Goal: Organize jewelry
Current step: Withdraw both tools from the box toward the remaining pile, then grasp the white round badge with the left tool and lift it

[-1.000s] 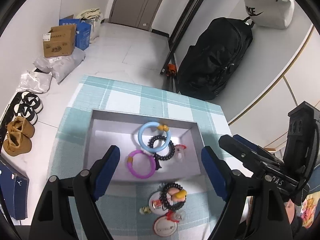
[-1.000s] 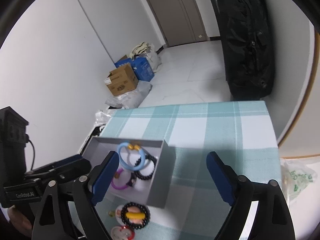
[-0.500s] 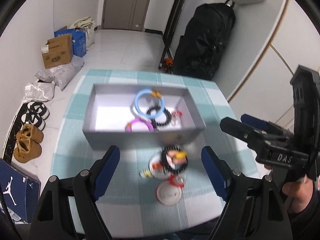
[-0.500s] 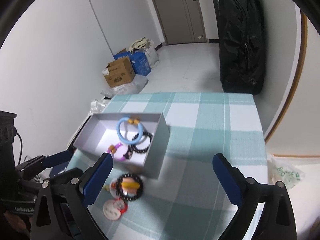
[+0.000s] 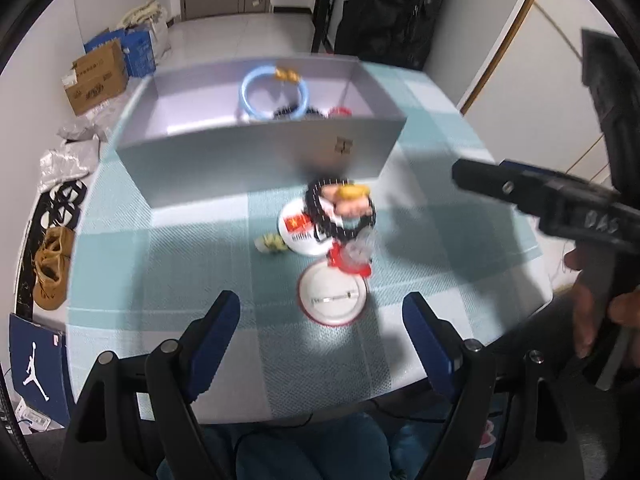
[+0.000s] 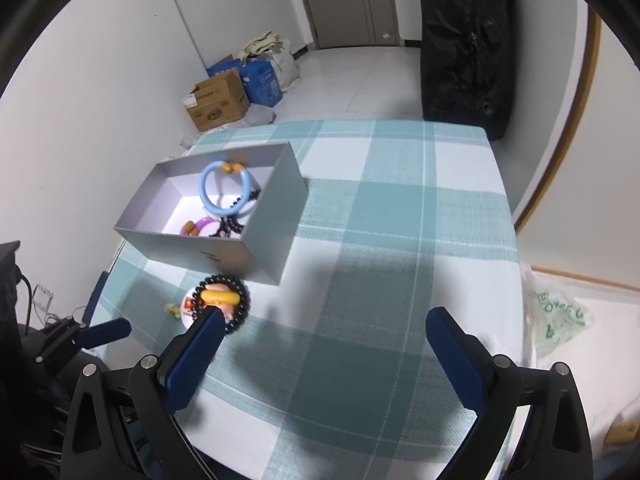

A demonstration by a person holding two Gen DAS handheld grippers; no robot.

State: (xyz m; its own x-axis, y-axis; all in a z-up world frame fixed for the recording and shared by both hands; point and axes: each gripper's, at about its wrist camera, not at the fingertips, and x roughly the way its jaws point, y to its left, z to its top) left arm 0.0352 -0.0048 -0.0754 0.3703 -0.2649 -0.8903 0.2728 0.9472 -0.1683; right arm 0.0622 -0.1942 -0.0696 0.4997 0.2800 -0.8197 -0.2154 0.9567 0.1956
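Currently: left gripper [image 5: 322,312] agape, empty | right gripper [image 6: 324,330] agape, empty

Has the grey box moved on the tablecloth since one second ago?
No. The grey box has its far right corner at the same white square of the checked tablecloth, and the black bead bracelet still lies before its near wall.

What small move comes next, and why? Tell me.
Probably lower the left claw onto the round white badge lying just ahead of its open, empty jaws. That badge and the black bead bracelet lie outside the grey box holding the other bracelets.
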